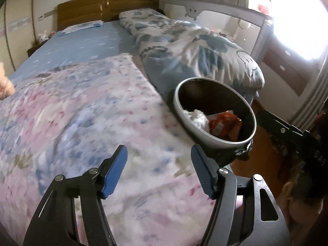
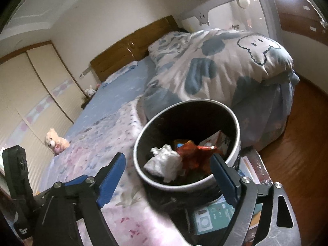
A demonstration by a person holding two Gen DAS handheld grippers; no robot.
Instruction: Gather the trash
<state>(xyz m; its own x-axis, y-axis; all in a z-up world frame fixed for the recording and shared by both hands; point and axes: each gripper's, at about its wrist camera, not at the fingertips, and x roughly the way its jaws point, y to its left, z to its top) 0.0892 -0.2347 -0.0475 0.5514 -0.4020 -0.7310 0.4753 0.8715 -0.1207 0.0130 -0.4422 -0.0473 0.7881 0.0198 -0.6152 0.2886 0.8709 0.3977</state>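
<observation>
A white waste bin (image 1: 205,136) with a black liner stands at the bed's right edge. In it lie a crumpled white tissue (image 2: 166,163), an orange wrapper (image 2: 195,156) and a small carton (image 2: 218,141). The tissue (image 1: 195,117) and wrapper (image 1: 223,126) also show in the left wrist view. My left gripper (image 1: 158,149) is open over the pink floral quilt (image 1: 82,112), left of the bin, with nothing between its blue pads. My right gripper (image 2: 167,156) is open too, its fingers spread in front of the bin's near rim (image 2: 180,186), holding nothing.
The bed carries a blue sheet (image 1: 82,43) and a bunched blue-and-white duvet (image 2: 225,65) behind the bin. A teddy bear (image 2: 56,141) sits at the quilt's left edge. Boxes (image 2: 213,215) lie under the bin. Wooden floor (image 2: 297,153) lies right, a wardrobe (image 2: 30,94) left.
</observation>
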